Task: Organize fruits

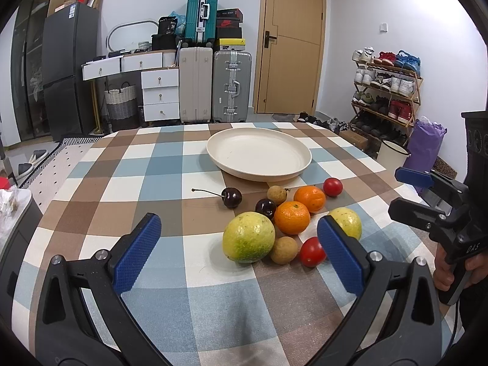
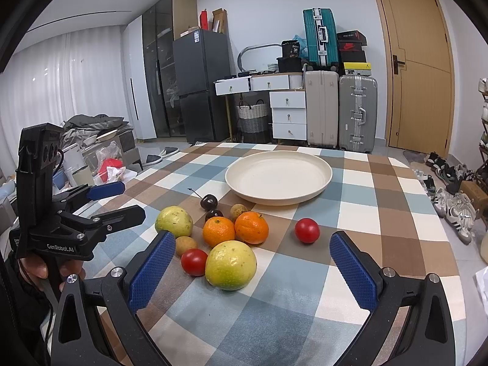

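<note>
A cream plate [image 1: 259, 169] [image 2: 279, 196] lies empty on the checked tablecloth, beyond a cluster of fruit. The cluster holds two yellow-green guavas [image 1: 248, 237] [image 2: 231, 264], two oranges [image 1: 292, 217] [image 2: 218, 231], two red tomatoes [image 1: 311, 251] [image 2: 307, 230], two dark cherries [image 1: 231, 197] [image 2: 209, 202] and two brown longans [image 1: 284, 250] [image 2: 185, 245]. My left gripper [image 1: 238, 256] is open and empty, just short of the nearest guava. My right gripper [image 2: 253, 270] is open and empty, with the other guava between its blue pads [image 2: 152, 271].
The round table's edge [image 1: 61, 183] drops off on the left and right. Behind it stand suitcases [image 1: 213, 87], a white drawer unit [image 1: 160, 94], a dark fridge [image 1: 65, 70], a wooden door [image 1: 292, 42] and a shoe rack [image 1: 387, 91].
</note>
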`<state>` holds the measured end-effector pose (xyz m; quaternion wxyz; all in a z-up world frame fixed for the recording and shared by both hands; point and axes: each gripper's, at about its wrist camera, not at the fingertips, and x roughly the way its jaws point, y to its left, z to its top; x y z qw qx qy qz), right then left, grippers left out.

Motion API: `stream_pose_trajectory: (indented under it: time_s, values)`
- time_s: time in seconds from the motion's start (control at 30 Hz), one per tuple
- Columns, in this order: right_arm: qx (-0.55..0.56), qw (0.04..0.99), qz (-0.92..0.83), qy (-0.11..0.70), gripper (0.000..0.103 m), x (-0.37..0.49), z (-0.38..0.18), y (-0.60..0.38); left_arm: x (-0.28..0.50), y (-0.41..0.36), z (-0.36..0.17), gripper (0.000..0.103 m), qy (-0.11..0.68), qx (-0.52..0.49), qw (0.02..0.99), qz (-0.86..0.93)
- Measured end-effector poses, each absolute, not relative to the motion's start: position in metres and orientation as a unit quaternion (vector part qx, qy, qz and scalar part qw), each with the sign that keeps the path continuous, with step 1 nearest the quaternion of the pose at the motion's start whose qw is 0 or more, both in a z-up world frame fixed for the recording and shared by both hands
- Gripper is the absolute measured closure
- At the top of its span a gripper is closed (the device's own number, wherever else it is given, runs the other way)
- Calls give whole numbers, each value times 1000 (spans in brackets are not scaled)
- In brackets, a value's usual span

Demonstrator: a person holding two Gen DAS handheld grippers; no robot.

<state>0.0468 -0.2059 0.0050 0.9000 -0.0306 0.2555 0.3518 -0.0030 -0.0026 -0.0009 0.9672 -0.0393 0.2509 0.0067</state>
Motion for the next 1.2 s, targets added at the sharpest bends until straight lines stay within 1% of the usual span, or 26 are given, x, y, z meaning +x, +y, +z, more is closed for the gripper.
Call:
stream_pose_trajectory:
  time_s: [0.33, 0.47, 0.73, 0.9, 1.2]
  values:
    - [-33, 902, 337, 267, 0, 50, 2, -206, -4, -1, -2, 1, 254, -44, 966, 16]
    - [-30, 898, 328, 293, 0, 59, -2, -205, -3, 5, -5, 1, 265, -55, 962, 16]
    - [-74, 873, 315, 364, 0, 73, -19, -183, 20, 15, -18, 1, 326, -79, 942, 25]
    - [-62, 854, 325, 401, 0, 79, -29, -177, 34, 17, -23, 1, 349, -81, 933, 26]
    - [-65, 838, 339, 424, 1, 83, -40, -167, 64, 16, -32, 1, 378, -93, 921, 20]
